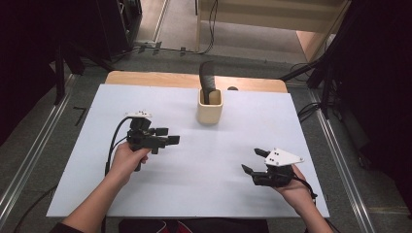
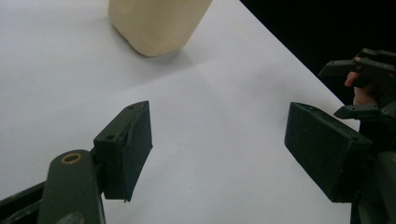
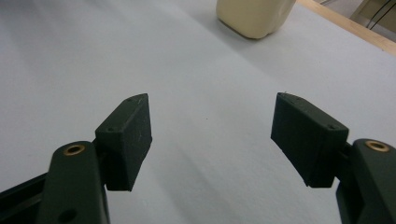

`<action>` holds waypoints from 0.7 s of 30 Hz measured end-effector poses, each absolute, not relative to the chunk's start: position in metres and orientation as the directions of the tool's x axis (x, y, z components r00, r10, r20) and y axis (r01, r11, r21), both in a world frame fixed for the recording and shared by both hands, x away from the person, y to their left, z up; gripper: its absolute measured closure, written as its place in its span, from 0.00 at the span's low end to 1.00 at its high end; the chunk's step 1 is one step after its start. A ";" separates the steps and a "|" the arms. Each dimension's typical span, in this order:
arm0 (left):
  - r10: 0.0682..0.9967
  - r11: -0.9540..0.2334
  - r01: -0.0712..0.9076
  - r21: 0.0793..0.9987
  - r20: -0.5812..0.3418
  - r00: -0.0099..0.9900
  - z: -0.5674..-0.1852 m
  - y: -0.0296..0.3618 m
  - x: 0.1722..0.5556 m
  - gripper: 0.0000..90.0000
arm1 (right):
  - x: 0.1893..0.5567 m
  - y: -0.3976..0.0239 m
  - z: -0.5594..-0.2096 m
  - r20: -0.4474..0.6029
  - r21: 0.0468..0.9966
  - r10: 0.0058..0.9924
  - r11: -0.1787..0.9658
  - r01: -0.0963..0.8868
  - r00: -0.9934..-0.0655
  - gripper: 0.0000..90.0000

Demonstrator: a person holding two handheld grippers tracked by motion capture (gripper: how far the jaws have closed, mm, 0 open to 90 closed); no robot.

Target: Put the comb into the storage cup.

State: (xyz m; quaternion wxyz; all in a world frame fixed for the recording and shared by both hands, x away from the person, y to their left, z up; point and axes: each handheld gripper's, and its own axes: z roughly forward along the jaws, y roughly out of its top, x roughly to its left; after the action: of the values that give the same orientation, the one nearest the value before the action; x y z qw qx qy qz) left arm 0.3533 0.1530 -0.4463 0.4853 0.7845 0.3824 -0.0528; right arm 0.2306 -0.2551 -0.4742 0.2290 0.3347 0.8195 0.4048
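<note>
The table, covered by a pale sheet with a strip of bare wood showing along its far edge, carries the whole scene and lies beneath both tongs. On it, ahead of both tongs and roughly between their lines of sight, stands a cream-coloured cup, upright, with a dark, curved, blade-like utensil standing in it, its lower end inside the cup and its upper end leaning against the rim; what kind of utensil it is cannot be told. The cup's base appears at the top of the left gripper view and of the right gripper view, well apart from either set of jaws, which suggests that it is the thing being approached and has not yet been reached.

The left tongs, held in the left hand, point level across the sheet with the cup ahead of them and to one side; their jaws stand spread with only bare sheet between the pads. The right tongs, held in the right hand near the table's near edge, are likewise spread wide and pinch nothing; their pads frame empty sheet. The spread jaws of both read as readiness for a grasp, probably one tool steadying the cup while the other takes the utensil.
</note>
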 end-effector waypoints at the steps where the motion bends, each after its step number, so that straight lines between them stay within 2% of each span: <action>1: 0.553 -0.235 0.649 0.724 -0.450 0.702 -0.446 0.154 0.351 0.27 | 0.231 -0.255 -0.474 -0.104 0.817 0.735 0.447 0.364 -0.670 0.30; 21: 0.545 -0.310 0.610 0.730 -0.389 0.743 -0.445 0.166 0.328 0.27 | 0.232 -0.258 -0.477 -0.087 0.811 0.742 0.441 0.385 -0.665 0.30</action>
State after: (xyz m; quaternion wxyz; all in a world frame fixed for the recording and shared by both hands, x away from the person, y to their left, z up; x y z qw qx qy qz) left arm 0.3281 0.1656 -0.4453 0.4663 0.8086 0.3571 -0.0345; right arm 0.2322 -0.2577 -0.4766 0.2218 0.3438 0.8193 0.4018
